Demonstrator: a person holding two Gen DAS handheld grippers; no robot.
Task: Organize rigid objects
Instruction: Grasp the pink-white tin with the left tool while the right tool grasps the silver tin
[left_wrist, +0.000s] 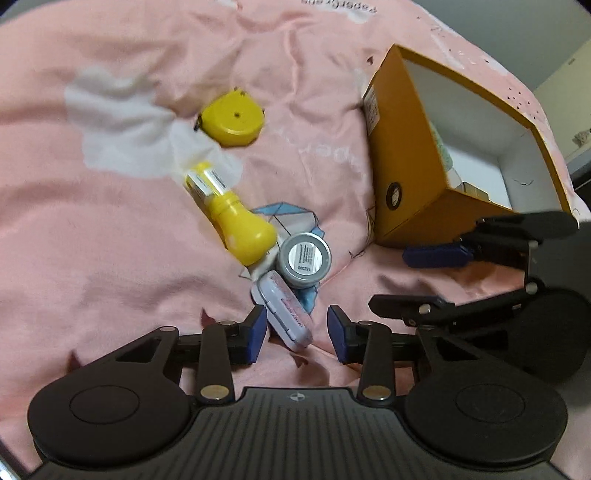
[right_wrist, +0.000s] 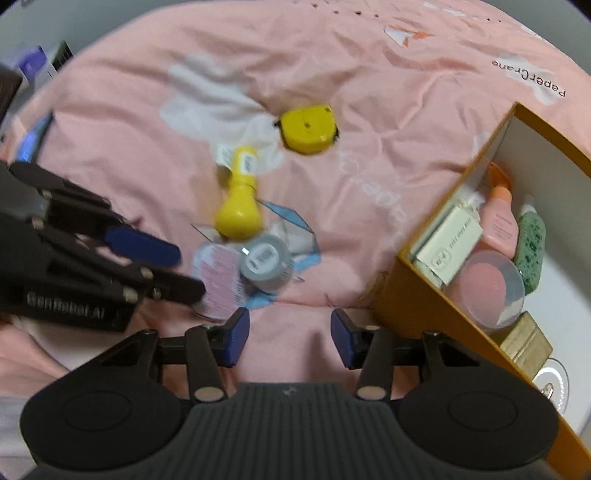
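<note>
left wrist: gripper (left_wrist: 295, 334) straddles lilac case (left_wrist: 286, 314).

Left tongs (left_wrist: 296, 334) and right tongs (right_wrist: 289, 338) both gape open, side by side.

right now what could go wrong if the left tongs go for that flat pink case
The pink case lies tilted against the grey jar, so closing the left tongs could knock the jar or the yellow bottle beside it. The soft pink bedding may let the case slip.

Soft, even indoor light; slight motion blur, strong fisheye bending at edges.
</note>
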